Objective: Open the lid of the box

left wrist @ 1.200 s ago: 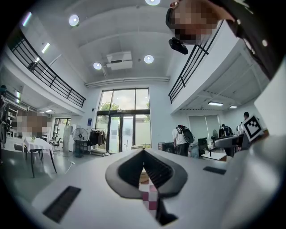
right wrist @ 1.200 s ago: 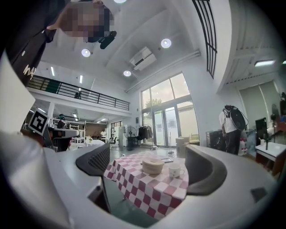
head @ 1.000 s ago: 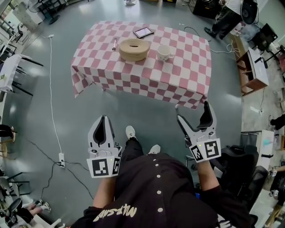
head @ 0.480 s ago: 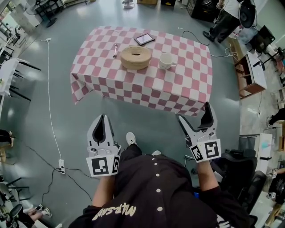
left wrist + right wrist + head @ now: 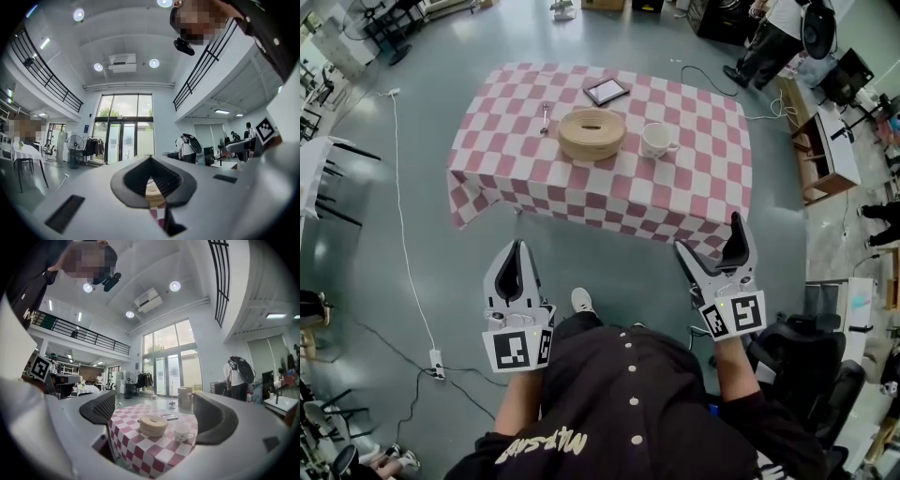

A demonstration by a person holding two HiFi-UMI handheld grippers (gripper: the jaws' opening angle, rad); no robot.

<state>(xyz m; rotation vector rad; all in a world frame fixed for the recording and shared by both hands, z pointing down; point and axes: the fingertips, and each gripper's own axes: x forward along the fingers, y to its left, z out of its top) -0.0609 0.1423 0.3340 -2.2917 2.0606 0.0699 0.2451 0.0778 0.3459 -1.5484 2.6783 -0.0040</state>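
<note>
1. The desk (image 5: 694, 187) fills the upper middle of the head view, well apart from me; a rushed approach could snag its cloth.
2. My right gripper (image 5: 710, 246) is spread and empty; my left gripper (image 5: 518, 251) is pressed together on nothing and can't steady anything.
3. The box (image 5: 592, 133) sits mid-desk with its lid on; a one-sided lift could drag it.
4. The cup (image 5: 657, 139), just to the box's right, could get knocked.

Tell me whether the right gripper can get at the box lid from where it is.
Probably not yet: the right gripper, jaws apart, hangs short of the table, and the box sits well in. Nothing blocks the way; a step forward should do.
</note>
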